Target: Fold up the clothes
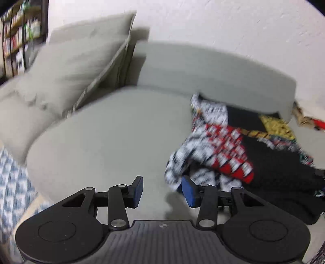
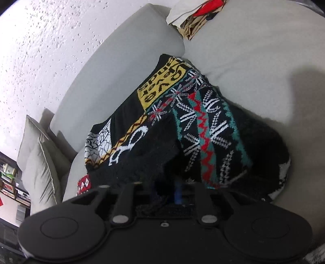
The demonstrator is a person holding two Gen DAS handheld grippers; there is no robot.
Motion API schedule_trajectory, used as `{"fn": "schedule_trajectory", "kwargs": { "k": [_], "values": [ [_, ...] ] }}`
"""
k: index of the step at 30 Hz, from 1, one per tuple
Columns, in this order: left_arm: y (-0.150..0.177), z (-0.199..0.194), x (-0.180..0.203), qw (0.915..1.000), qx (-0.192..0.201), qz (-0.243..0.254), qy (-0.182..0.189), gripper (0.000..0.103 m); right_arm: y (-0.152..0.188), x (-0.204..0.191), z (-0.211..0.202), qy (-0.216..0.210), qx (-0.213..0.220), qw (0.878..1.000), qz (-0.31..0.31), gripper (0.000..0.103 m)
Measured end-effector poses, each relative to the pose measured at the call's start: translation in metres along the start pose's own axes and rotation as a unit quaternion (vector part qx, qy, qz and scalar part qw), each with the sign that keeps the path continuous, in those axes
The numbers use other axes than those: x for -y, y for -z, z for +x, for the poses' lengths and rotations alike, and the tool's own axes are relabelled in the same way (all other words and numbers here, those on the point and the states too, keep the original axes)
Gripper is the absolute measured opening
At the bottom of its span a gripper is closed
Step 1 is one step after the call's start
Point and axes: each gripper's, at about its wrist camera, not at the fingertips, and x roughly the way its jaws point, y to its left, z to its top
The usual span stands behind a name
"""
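A black knitted sweater with white, red, yellow and teal patterns (image 1: 233, 142) lies bunched on the right of a grey sofa seat (image 1: 113, 130). My left gripper (image 1: 161, 189) is open and empty, its blue pads just left of the sweater's near edge. In the right wrist view the same sweater (image 2: 203, 126) fills the middle. My right gripper (image 2: 172, 195) is shut on a black fold of the sweater, which drapes over and hides the fingertips.
Grey cushions (image 1: 67, 69) lean at the sofa's back left, with a bookshelf (image 1: 18, 34) behind. A folded beige and red garment (image 2: 195, 18) lies further along the sofa. A blue-white patterned rug (image 1: 10, 182) is at the lower left.
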Motion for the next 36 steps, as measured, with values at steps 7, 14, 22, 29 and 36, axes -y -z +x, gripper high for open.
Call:
{"fn": "schedule_trajectory", "kwargs": {
  "k": [7,14,22,29,36],
  "values": [
    [-0.019,0.026,0.048,0.9872,-0.012,0.159,-0.010,0.045,0.001,-0.006,-0.027,-0.014,0.099,0.994,-0.038,0.062],
    [-0.026,0.081,0.070,0.9687,-0.039,0.228,-0.091,0.047,-0.001,-0.016,-0.015,-0.042,0.079,0.993,-0.072,0.062],
    [-0.026,0.115,0.027,0.9651,-0.094,0.145,-0.196,0.028,0.003,-0.025,0.003,-0.029,0.043,0.995,-0.090,0.062],
    [-0.021,0.060,0.024,0.9780,-0.050,0.158,-0.127,0.052,0.008,-0.030,0.008,-0.057,0.014,0.994,-0.089,0.062],
    [-0.034,0.024,0.009,0.9940,0.037,0.086,-0.056,0.052,0.024,-0.053,0.027,-0.088,-0.054,0.986,-0.131,0.050]
  ]
}}
